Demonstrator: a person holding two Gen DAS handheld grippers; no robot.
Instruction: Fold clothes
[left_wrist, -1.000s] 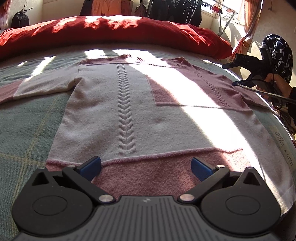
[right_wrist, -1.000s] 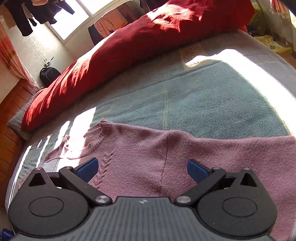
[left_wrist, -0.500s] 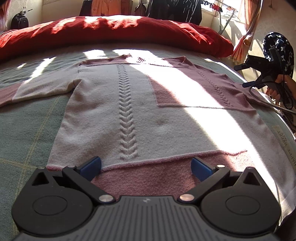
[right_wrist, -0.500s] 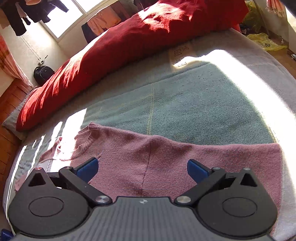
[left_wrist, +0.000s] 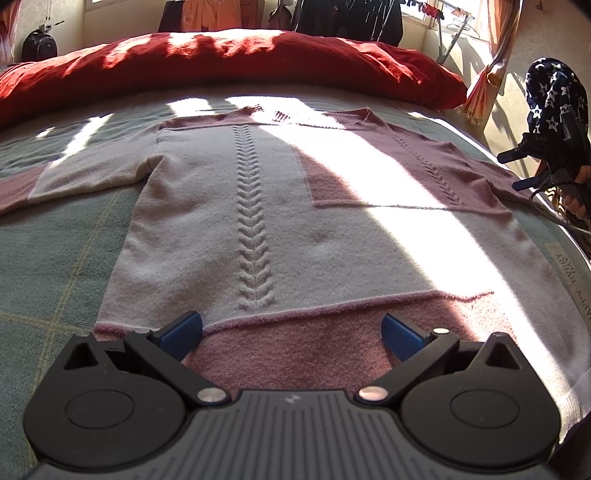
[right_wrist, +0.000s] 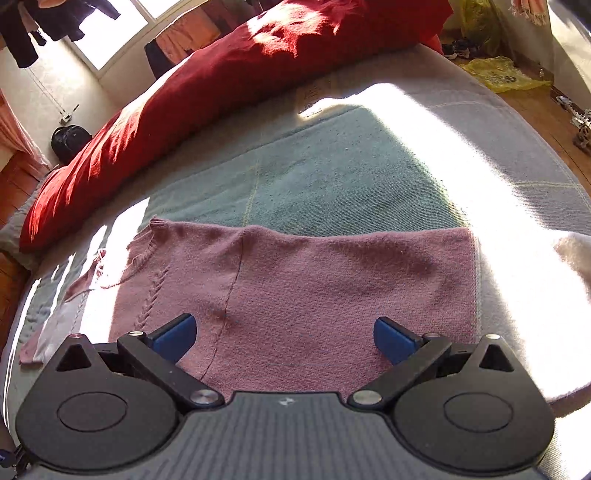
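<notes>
A pink and white knit sweater (left_wrist: 255, 206) lies flat on the bed, with a braided cable down its middle and the left sleeve stretched out. My left gripper (left_wrist: 291, 330) hovers open over the pink hem band, nothing between its blue fingers. In the right wrist view the sweater's pink shoulder and sleeve (right_wrist: 314, 280) lie folded across the body. My right gripper (right_wrist: 282, 334) stands open just above that pink part, empty. The left wrist view shows the right gripper (left_wrist: 524, 170) at the bed's right edge, held by a hand in a star-print sleeve.
A green checked blanket (left_wrist: 55, 258) covers the bed. A long red pillow (left_wrist: 221, 66) runs along the far side. Clothes hang by the window (right_wrist: 110, 22). A black bag (right_wrist: 70, 142) stands by the wall, and a yellow bag (right_wrist: 495, 72) lies on the wooden floor.
The right gripper has drawn back away from the sweater toward the bed's right edge, so more of the pink sleeve shows. The left gripper has barely moved. Both stay open.
</notes>
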